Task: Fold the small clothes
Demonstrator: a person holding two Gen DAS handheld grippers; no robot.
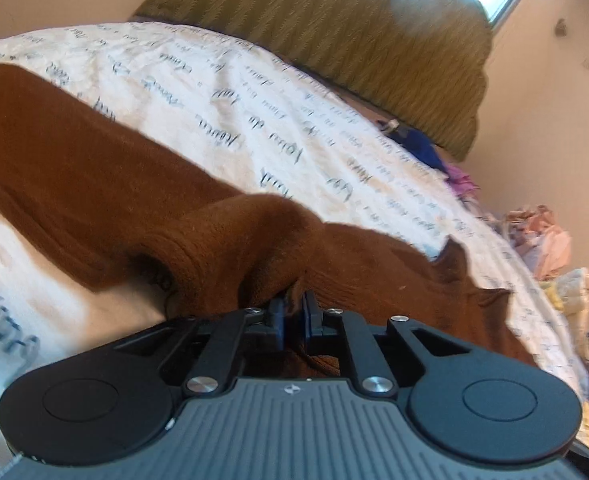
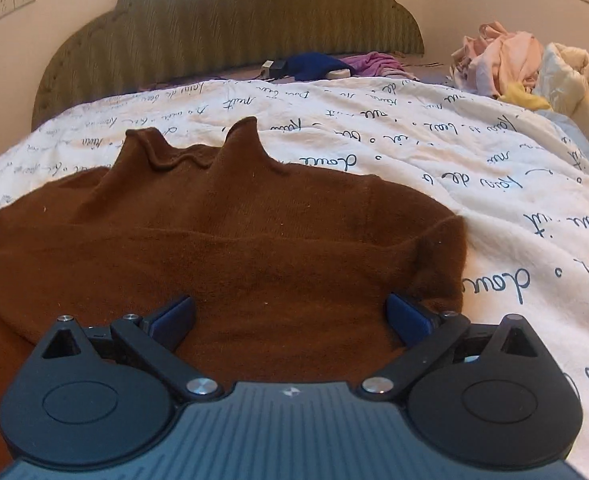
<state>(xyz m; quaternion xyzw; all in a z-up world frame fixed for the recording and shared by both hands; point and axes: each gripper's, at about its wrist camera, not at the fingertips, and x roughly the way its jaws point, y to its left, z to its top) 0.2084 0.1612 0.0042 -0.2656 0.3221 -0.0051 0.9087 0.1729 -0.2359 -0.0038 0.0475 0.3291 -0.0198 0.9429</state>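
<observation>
While the brown knitted sweater (image 2: 222, 240) lies spread on the white quilt printed with dark script (image 2: 434, 152), toward the foot edge of the bed, your left gripper (image 1: 292, 312) has its jaws pinched nearly together on a raised fold of that sweater. Your right gripper (image 2: 290, 316) rests low over the sweater with its jaws spread wide, holding nothing. At the head edge, against the olive padded headboard (image 2: 230, 24), lie a blue cloth (image 2: 314, 65) and a pink one (image 2: 374, 62).
</observation>
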